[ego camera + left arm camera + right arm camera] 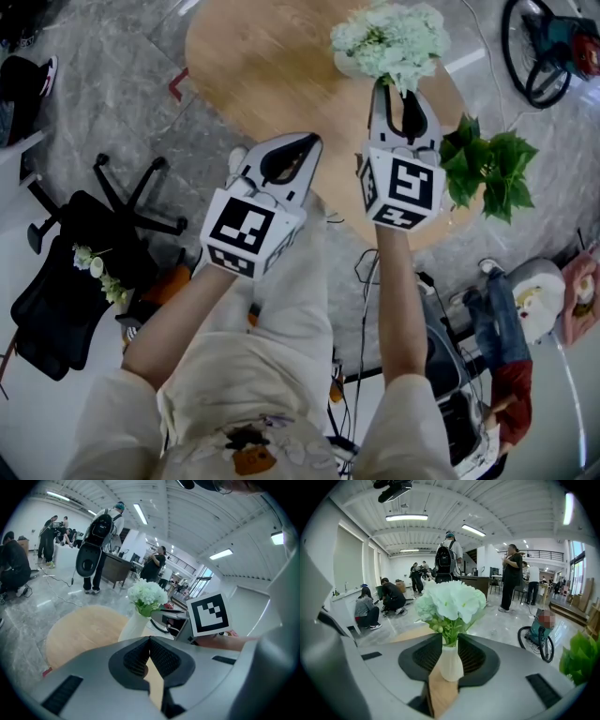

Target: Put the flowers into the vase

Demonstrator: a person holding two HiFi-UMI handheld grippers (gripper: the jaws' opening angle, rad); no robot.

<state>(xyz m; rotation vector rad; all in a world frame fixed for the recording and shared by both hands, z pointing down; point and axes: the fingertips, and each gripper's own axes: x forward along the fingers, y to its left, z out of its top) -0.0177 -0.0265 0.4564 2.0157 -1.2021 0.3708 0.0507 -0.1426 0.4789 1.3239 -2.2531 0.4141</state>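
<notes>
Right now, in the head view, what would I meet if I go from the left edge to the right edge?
Black office chair → left claw → right claw → green leaves

The room is bright. Long white ceiling lamps (407,517) shine high above the round pale wooden counter (262,66). Both gripper views bend and darken at their corners. The fluffy white flowers (389,37) on that counter look washed out.
</notes>
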